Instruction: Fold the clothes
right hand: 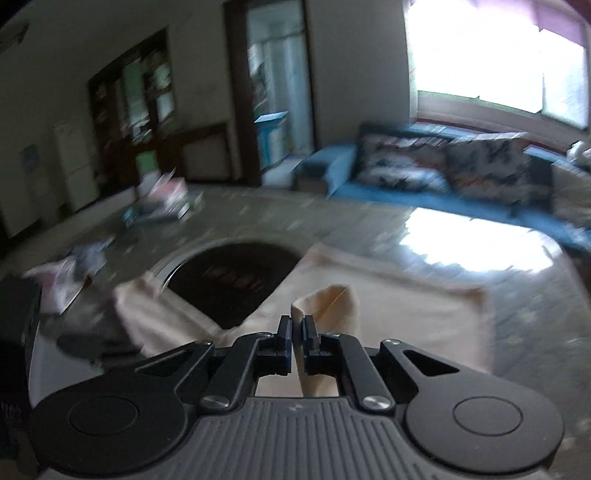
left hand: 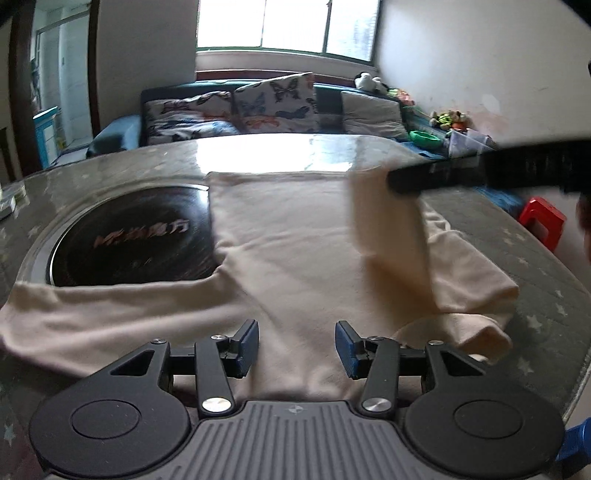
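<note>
Home living room: blue sofa [left hand: 122,127], butterfly cushions [left hand: 275,103], window [left hand: 288,26].

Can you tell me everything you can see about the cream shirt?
The cream shirt is soft, plain, long-sleeved fabric lying mostly flat on the glossy table, partly covering a dark round cooktop. One sleeve stretches left. The right gripper pinches and lifts a fold; the left gripper hovers open above it.

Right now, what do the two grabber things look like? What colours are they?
Both look alike. The left gripper has black metal linkage arms with silver screws, round black discs at each side, a ribbed grey base and blue pads. The right gripper matches, though its pads look dark. No cables or sleeves show.
</note>
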A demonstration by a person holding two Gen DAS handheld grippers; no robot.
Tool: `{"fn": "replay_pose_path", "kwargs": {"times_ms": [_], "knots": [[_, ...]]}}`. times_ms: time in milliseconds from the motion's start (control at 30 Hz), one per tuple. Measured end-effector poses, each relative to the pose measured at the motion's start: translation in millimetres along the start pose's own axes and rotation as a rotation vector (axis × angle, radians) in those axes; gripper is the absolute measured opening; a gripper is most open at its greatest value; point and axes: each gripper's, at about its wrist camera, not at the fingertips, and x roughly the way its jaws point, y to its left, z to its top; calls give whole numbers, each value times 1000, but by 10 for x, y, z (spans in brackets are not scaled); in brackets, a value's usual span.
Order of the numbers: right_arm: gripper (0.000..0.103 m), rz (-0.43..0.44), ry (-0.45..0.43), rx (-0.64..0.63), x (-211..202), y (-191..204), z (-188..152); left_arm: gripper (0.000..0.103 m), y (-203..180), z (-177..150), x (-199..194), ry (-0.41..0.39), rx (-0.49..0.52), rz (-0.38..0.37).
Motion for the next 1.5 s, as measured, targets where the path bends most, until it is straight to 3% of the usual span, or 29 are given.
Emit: {"fn": "replay_pose_path", "kwargs": {"times_ms": [167,467,600,700,900,1133,1267,1500], "knots": [[19,15,26,-25,-21,6,-68,49,38,9,-63,-7,-7,11],[19,-154,140,38,-196,-725,-470,47,-37,192,7,-40,9,2],[19,-162,179,86,-165,-903,-719,36,-125,205,179,-7,34,-14],[19,-146,193,105,-150,-985,-816,21,-172,175,249,5,52,-8],[19,-141,133,86,-151,-994,-632,5,-184,173,192,-14,71,24],[19,-162,131,46,138,-1098,-499,5,-102,189,135,10,57,76],[19,-185,156,17,211,-1125,-542,8,-145,301,84,-17,44,23],[22,-231,171,4,225,-1148,-606,8,-277,422,399,-2,60,-26]]}}
